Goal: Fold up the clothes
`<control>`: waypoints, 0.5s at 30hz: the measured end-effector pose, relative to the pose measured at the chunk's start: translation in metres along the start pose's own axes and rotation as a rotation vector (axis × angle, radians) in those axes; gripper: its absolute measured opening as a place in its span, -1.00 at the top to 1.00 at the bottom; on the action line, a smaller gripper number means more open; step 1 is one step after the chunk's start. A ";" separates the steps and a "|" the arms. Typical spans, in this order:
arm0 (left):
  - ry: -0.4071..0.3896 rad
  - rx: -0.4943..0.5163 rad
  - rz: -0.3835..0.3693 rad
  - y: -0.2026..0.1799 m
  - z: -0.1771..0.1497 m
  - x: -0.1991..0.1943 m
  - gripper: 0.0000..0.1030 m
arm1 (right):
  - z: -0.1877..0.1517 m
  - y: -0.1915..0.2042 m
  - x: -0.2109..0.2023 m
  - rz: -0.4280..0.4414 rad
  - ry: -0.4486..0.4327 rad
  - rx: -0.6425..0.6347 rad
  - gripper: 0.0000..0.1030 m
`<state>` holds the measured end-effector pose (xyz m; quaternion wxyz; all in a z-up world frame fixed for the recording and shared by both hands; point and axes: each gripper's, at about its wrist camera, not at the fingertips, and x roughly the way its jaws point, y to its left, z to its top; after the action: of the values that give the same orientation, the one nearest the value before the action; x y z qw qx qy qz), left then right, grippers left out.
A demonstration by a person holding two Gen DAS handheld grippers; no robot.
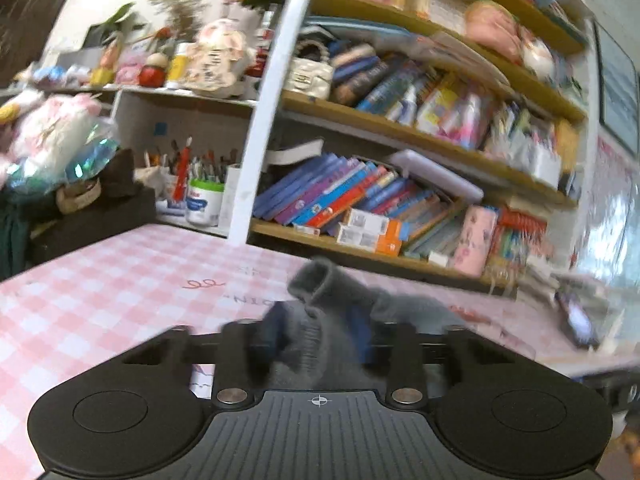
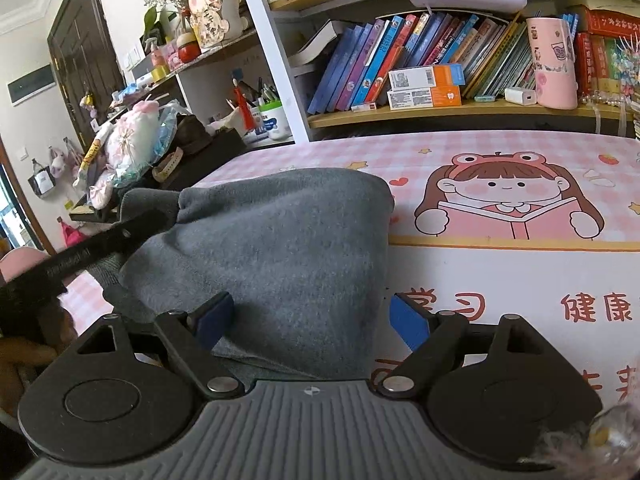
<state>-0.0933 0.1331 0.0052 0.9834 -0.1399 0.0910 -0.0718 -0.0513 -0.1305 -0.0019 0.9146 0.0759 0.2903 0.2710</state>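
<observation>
A grey knit garment [image 2: 280, 248] lies in a folded heap on the pink checked table cover [image 2: 500, 152]. My left gripper [image 1: 316, 334] is shut on a bunched, ribbed part of the grey garment [image 1: 320, 280] and holds it above the table; the view is blurred. In the right wrist view the left gripper's black arm [image 2: 100, 244] reaches the garment's upper left corner. My right gripper [image 2: 312, 320] is open, its blue pads [image 2: 216, 316] on either side of the garment's near edge, not closed on it.
A bookshelf [image 2: 440, 112] full of books stands right behind the table. Plush toys and bags [image 2: 132, 140] pile up at the left. A pen pot [image 1: 204, 200] stands at the back. The table cover shows a cartoon girl [image 2: 508, 196].
</observation>
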 end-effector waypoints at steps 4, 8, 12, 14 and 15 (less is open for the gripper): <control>-0.090 -0.142 -0.092 0.017 0.014 -0.022 0.86 | 0.001 0.000 -0.001 0.003 -0.006 -0.002 -0.64; -0.036 -0.222 -0.009 0.040 0.000 -0.006 0.86 | 0.001 0.000 -0.001 0.004 -0.008 0.000 -0.64; 0.038 -0.315 0.029 0.060 -0.027 0.011 0.82 | 0.000 -0.001 0.001 0.009 0.000 0.005 -0.64; 0.040 -0.285 0.033 0.057 -0.024 0.010 0.76 | 0.000 -0.001 0.001 0.008 0.003 0.007 -0.64; 0.044 -0.281 0.038 0.057 -0.022 0.009 0.66 | 0.000 -0.001 0.002 0.007 0.004 0.008 -0.64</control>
<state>-0.0824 0.1799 -0.0331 0.9530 -0.2728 0.1245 -0.0428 -0.0496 -0.1308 -0.0034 0.9129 0.0798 0.2928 0.2730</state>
